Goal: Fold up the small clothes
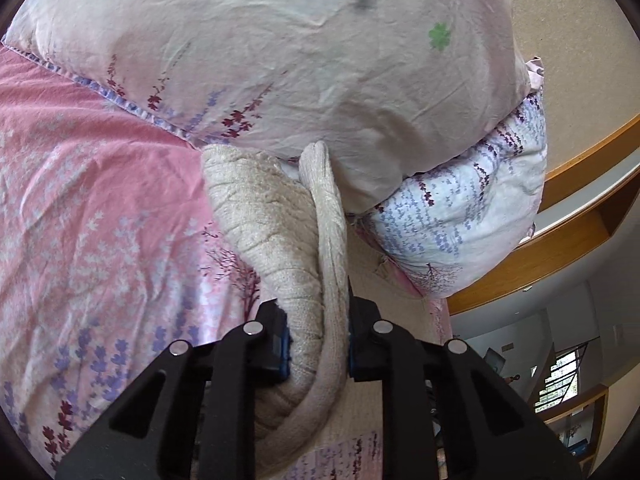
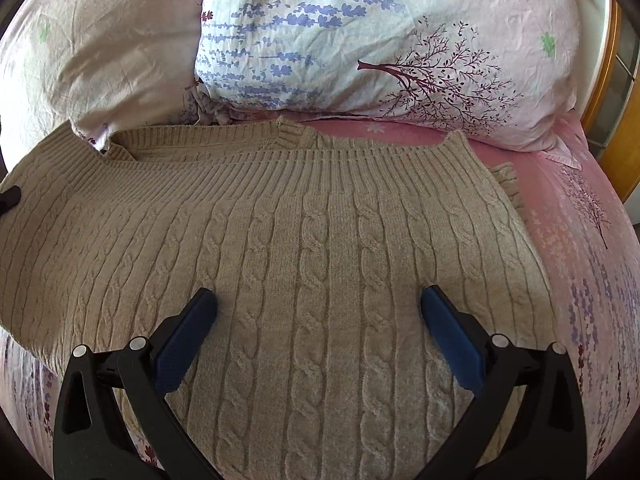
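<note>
We pinch a fold of the beige sweater (image 1: 280, 216) between our left gripper (image 1: 318, 344) fingers; our right gripper (image 2: 318, 308) hangs spread wide, the sweater lying flat beneath its fingertips on the bed (image 2: 580, 240).

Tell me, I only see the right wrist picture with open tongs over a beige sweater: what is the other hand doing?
Observer: The left tongs are shut on a bunched fold of the sweater.
Operator: Is that fold lying on the bed?
Observer: No, it is lifted off the pink sheet.
Operator: What lies past it?
Observer: Two stacked pillows, then a wooden frame and a window beyond.
</note>
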Motion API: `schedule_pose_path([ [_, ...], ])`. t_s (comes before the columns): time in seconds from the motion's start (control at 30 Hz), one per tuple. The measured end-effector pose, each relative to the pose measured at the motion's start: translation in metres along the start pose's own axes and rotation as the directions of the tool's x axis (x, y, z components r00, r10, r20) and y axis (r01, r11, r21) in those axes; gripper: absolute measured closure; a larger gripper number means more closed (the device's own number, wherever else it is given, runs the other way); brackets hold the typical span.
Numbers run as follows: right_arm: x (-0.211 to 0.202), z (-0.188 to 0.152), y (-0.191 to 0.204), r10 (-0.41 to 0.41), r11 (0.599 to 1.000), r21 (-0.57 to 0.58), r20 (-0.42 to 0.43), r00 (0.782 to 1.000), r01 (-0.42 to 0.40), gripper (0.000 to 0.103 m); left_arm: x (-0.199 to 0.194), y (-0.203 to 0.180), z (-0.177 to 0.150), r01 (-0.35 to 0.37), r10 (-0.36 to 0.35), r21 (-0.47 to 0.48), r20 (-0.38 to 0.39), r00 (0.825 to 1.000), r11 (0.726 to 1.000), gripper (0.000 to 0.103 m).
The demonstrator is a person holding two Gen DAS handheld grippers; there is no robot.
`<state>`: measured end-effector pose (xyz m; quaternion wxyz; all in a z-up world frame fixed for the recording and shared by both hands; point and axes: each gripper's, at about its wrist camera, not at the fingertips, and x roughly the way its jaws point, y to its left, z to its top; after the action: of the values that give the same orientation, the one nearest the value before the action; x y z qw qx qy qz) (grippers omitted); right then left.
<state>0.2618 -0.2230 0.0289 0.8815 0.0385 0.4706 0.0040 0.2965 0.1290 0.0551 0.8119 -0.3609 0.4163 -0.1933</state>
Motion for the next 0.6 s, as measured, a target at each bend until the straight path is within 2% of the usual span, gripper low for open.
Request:
schedule_pose_path([
  [0.23, 0.002, 0.001, 0.007, -0.031, 0.998, -0.047, 0.001, 1.0, 0.031, 0.001, 0.009, -0.034, -0.004, 0.071, -0.071, -0.025, 0.001, 0.997, 0.997, 0.085],
  [0.3, -0.002, 0.003, 0.001, 0.0, 1.0, -0.025, 0.007, 1.0, 0.0, 0.001, 0.015, -0.049, -0.007, 0.081, -0.081, -0.016, -0.009, 0.997, 0.997, 0.085],
  [0.37, -0.016, 0.002, -0.016, 0.097, 0.995, 0.031, 0.064, 0.993, -0.099, 0.001, 0.022, -0.064, -0.008, 0.097, -0.097, -0.004, -0.018, 0.995, 0.995, 0.085],
  [0.4, -0.025, 0.001, -0.026, 0.159, 0.984, 0.06, 0.094, 0.983, -0.166, 0.001, 0.026, -0.073, -0.009, 0.107, -0.107, 0.002, -0.023, 0.994, 0.994, 0.085],
  [0.47, -0.041, 0.001, -0.047, 0.283, 0.947, 0.115, 0.144, 0.948, -0.3, 0.001, 0.036, -0.088, -0.011, 0.129, -0.128, 0.011, -0.037, 0.991, 0.992, 0.085],
  [0.53, -0.049, 0.002, -0.066, 0.404, 0.891, 0.153, 0.163, 0.9, -0.428, 0.001, 0.049, -0.104, -0.016, 0.16, -0.159, 0.016, -0.054, 0.986, 0.987, 0.085],
  [0.6, -0.052, 0.001, -0.081, 0.488, 0.836, 0.189, 0.174, 0.855, -0.516, 0.001, 0.064, -0.12, -0.023, 0.19, -0.187, 0.027, -0.08, 0.979, 0.981, 0.085],
])
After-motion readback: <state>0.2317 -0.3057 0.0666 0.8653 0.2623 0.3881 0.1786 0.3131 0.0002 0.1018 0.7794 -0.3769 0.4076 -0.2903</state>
